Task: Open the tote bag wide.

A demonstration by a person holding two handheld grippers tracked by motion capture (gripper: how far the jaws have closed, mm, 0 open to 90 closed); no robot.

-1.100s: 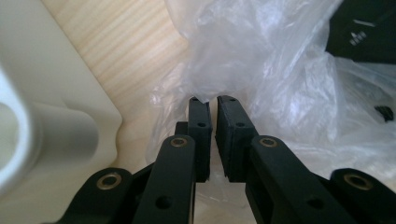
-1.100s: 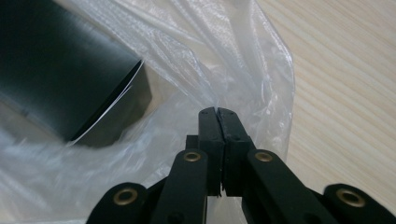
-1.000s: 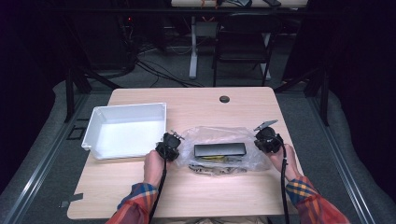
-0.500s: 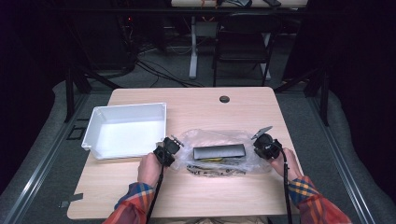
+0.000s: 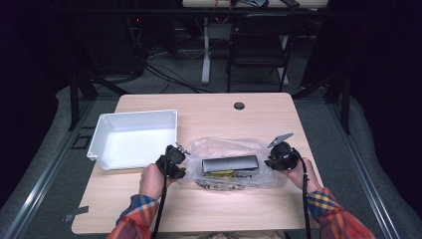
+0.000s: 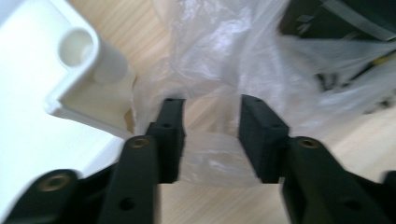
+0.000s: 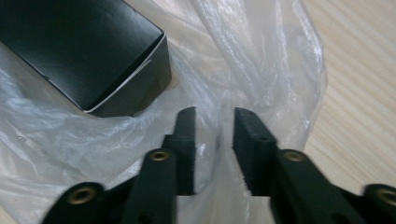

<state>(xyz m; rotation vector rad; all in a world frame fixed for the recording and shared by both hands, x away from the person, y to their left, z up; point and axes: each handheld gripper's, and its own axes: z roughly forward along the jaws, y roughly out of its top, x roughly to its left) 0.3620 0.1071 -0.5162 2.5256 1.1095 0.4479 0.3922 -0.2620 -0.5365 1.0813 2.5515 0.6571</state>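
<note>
bag: clear plastic bag (image 5: 226, 167) near the table's front edge, long axis left-right | left gripper (image 6: 211, 140) at its left end, jaws apart, film between | right gripper (image 7: 214, 149) at right end, same | black box (image 5: 230, 163) inside

We see the tray (image 5: 133, 139) left of centre on the table (image 5: 209, 209), the bag (image 5: 231, 164) just right of it, a box (image 5: 230, 163) inside, grippers at either end of the bag.
</note>
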